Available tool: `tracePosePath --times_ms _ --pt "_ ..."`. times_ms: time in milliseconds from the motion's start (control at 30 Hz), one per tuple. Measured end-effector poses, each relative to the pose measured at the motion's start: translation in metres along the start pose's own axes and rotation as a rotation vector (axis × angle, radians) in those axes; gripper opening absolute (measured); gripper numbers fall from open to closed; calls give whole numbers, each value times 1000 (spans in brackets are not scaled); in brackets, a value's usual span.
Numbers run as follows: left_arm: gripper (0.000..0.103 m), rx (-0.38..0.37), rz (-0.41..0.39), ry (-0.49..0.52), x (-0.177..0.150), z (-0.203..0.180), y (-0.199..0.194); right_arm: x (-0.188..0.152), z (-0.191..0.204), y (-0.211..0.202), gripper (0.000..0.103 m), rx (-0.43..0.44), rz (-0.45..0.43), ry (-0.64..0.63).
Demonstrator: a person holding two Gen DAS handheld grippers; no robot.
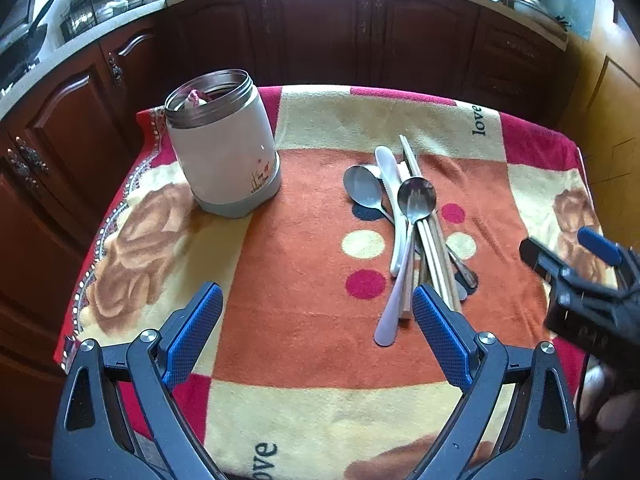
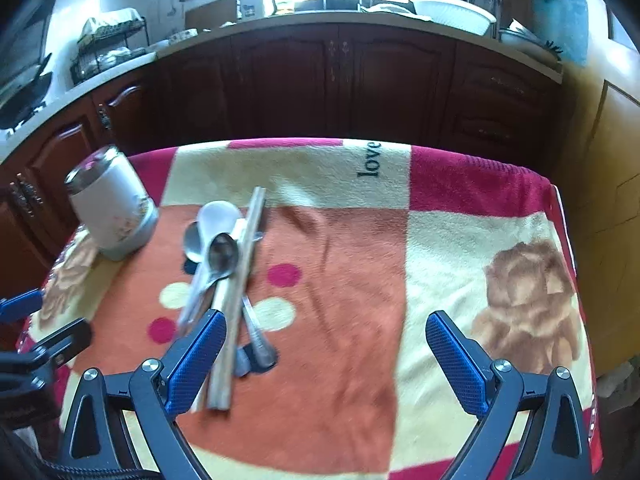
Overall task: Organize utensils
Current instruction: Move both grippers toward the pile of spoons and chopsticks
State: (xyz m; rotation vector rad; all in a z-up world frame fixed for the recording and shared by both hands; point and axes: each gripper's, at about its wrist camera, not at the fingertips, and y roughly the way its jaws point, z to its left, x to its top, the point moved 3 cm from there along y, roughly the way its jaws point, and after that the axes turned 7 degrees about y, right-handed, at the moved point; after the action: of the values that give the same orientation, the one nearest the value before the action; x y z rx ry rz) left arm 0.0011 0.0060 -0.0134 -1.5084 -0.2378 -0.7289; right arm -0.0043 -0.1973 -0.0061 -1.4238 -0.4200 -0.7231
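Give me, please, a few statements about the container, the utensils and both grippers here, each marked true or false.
1. The container stands upright with its lid off. True.
2. The utensils are inside the container. False: they lie piled on the cloth beside it.
3. The left gripper is open and holds nothing. True.
4. The right gripper is clamped on a spoon. False: it is open and holds nothing.
5. Chopsticks lie in the pile. True.

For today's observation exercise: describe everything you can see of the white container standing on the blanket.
The container is a squat, lidless cylinder: white body, steel-looking threaded rim, grey base band, small floral print low on its side. It stands upright near the blanket's far left corner, apart from the utensil pile. Something pinkish shows inside. Neither gripper touches it.
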Motion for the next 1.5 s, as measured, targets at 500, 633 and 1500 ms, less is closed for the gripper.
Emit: tracePosePath --times_ms 500,633,1500 --pt "93 5 19 40 -6 -8 -1 7 9 -17 99 -13 -40 -34" --pt "89 7 21 22 -6 -6 1 9 10 -18 99 -23 -41 -49" --pt "83 17 32 -62 -5 15 12 8 18 -15 95 10 -31 -77"
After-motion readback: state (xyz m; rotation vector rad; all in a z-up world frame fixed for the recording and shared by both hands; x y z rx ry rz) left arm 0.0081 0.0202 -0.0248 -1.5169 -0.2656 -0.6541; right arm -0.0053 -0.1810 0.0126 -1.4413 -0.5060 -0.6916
